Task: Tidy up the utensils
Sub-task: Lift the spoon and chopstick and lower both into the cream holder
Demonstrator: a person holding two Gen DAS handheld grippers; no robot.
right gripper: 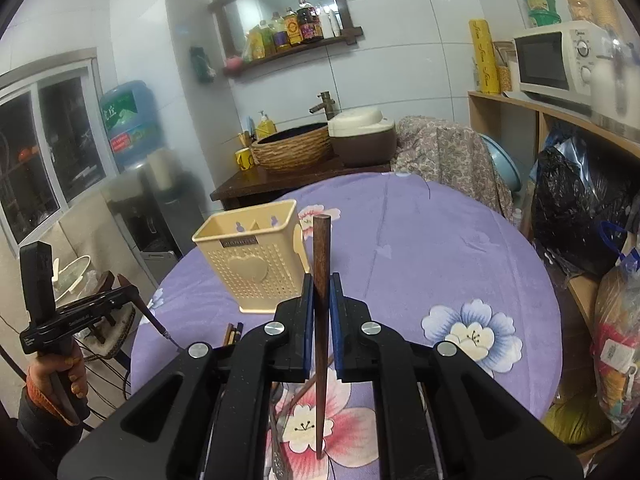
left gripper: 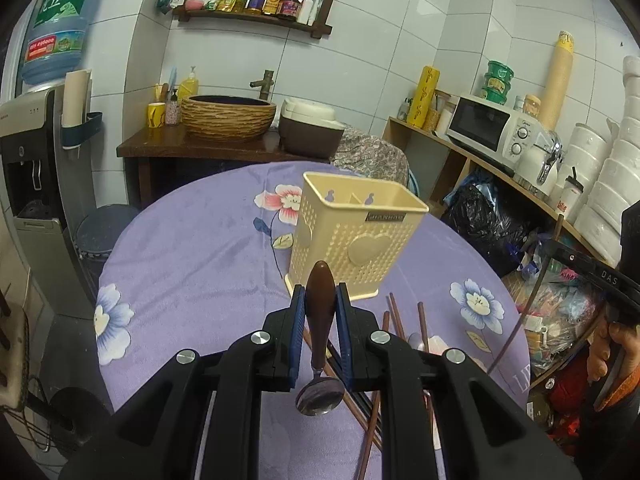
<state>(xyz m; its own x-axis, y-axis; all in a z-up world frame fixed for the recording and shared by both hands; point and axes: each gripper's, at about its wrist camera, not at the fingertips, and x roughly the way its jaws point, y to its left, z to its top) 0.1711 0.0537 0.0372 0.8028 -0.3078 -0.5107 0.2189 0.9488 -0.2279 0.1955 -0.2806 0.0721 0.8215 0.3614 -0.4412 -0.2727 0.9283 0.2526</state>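
Note:
My left gripper (left gripper: pixel 320 294) is shut on the brown handle of a spoon (left gripper: pixel 320 312), whose steel bowl hangs toward the camera above the table. A cream perforated utensil holder (left gripper: pixel 354 236) stands upright just beyond it on the purple flowered tablecloth (left gripper: pixel 192 264). My right gripper (right gripper: pixel 320 284) is shut on a dark wooden chopstick (right gripper: pixel 321 320), held nearly upright, thick end up. The same holder (right gripper: pixel 256 256) stands ahead and to its left. Loose chopsticks (left gripper: pixel 400 320) lie on the cloth under the left gripper. The other gripper and the hand holding it show at each view's edge.
A wooden stand with a woven basin (left gripper: pixel 228 116) and a rice cooker (left gripper: pixel 310 128) is behind the table. A shelf with a microwave (left gripper: pixel 490 128) and black bags (left gripper: pixel 488 220) runs along the right. A water dispenser (left gripper: pixel 36 160) stands left.

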